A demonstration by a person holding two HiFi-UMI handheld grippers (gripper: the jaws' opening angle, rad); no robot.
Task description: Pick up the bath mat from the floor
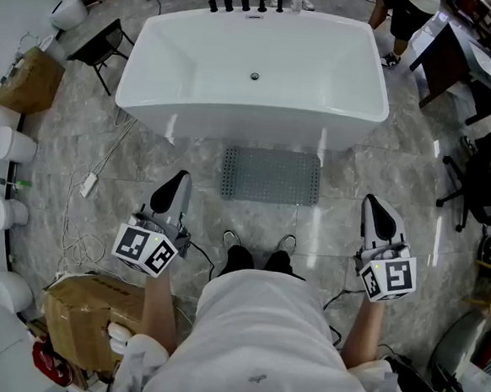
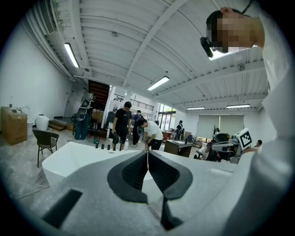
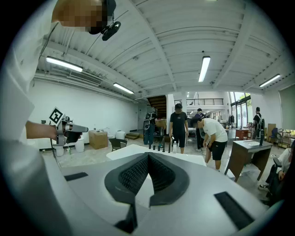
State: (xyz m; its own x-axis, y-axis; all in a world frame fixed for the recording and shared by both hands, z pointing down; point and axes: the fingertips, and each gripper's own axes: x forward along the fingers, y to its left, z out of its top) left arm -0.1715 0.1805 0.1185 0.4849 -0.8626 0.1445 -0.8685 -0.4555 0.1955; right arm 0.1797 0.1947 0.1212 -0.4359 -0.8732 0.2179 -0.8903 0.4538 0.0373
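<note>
The grey bath mat (image 1: 272, 175) lies flat on the marble floor, right in front of the white bathtub (image 1: 255, 73). My left gripper (image 1: 181, 180) hovers nearer me, to the mat's left, shut and empty. My right gripper (image 1: 370, 203) is held to the mat's right, also shut with nothing in it. In the left gripper view the left gripper (image 2: 147, 153) has its tips pressed together over the tub (image 2: 73, 159). The right gripper (image 3: 148, 156) looks the same in the right gripper view, its jaws meeting in front of the tub (image 3: 138, 151). Neither gripper view shows the mat.
My shoes (image 1: 258, 253) stand just behind the mat. A cardboard box (image 1: 92, 318) sits at my lower left, with a white cable (image 1: 83, 220) trailing on the floor. A black chair (image 1: 101, 46) stands left of the tub, an office chair (image 1: 475, 179) at right. People (image 3: 184, 124) stand beyond the tub.
</note>
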